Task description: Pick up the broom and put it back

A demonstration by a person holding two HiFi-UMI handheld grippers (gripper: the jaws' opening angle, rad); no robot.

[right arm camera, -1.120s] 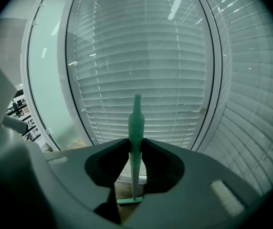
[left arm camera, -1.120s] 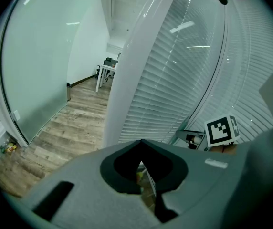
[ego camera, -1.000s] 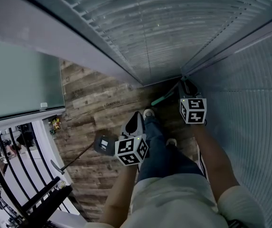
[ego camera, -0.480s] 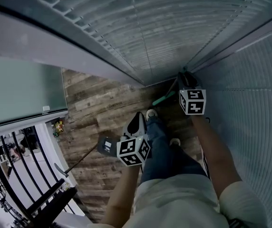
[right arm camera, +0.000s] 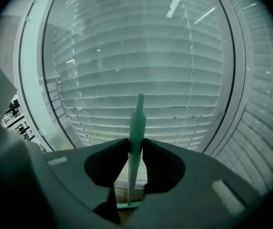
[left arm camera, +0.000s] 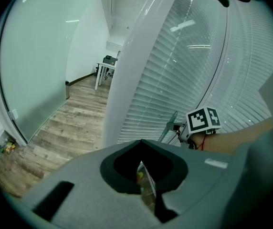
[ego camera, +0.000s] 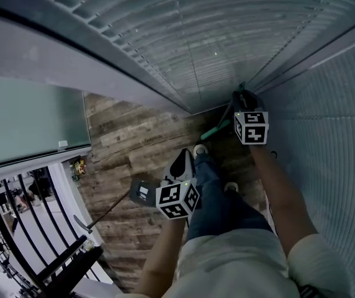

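The broom's pale green handle (right arm camera: 137,123) stands upright between the jaws of my right gripper (right arm camera: 136,145), which is shut on it. Its green foot (right arm camera: 129,204) shows far below near the floor. In the head view my right gripper (ego camera: 243,99) is in the corner where the two blinds meet, and a green length of the broom (ego camera: 213,130) slants down to its left. In the left gripper view the broom (left arm camera: 168,127) shows beside the right marker cube. My left gripper (ego camera: 179,164) hangs over the person's leg. Its jaws (left arm camera: 141,142) meet at the tips with nothing seen gripped.
A dark dustpan (ego camera: 142,191) with a long thin handle (ego camera: 100,215) lies on the wood floor (ego camera: 128,135) left of my left gripper. Slatted blinds (ego camera: 215,36) close the corner ahead and to the right. A frosted glass panel (ego camera: 22,123) and black railing (ego camera: 16,228) stand at left.
My right gripper has carried the broom a little further into the corner of the blinds. The left gripper has stayed where it was.
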